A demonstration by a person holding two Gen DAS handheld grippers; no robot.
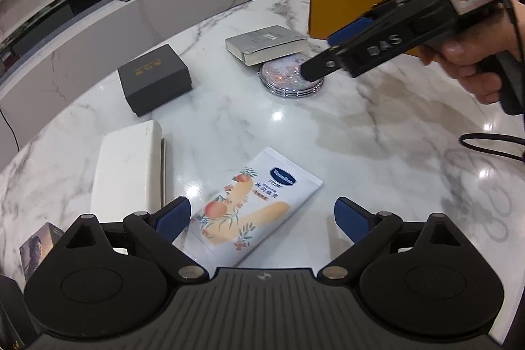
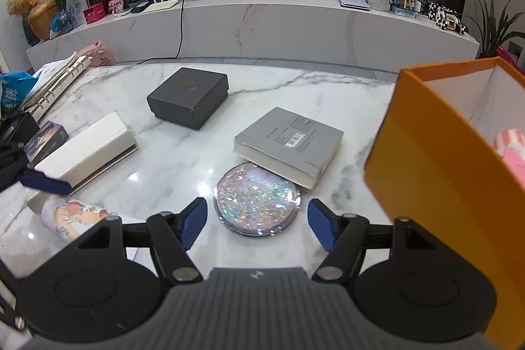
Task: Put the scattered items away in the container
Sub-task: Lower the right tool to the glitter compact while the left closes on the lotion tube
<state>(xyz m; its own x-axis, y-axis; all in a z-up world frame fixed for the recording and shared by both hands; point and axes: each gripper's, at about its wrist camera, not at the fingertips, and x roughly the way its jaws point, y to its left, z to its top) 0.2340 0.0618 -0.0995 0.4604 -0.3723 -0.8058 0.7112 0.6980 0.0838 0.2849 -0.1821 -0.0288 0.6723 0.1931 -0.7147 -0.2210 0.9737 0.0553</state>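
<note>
Right gripper (image 2: pixel 257 225) was spread above glitter compact (image 2: pixel 256 198), nothing pinched; judged rigid, slippery, best taken across its rim.

Grey box (image 2: pixel 288 144) overlaps glitter disc (image 2: pixel 256 198) far edge; near side clear.

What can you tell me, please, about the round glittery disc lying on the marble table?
The glittery disc is a flat, round piece with an iridescent, sparkly top under a clear glossy surface and a silvery layered rim. It lies flat on the marble table. The near corner of the grey box overlaps its far edge. It sits just ahead of the right tool, whose blue pads stand apart on either side without touching it.
</note>
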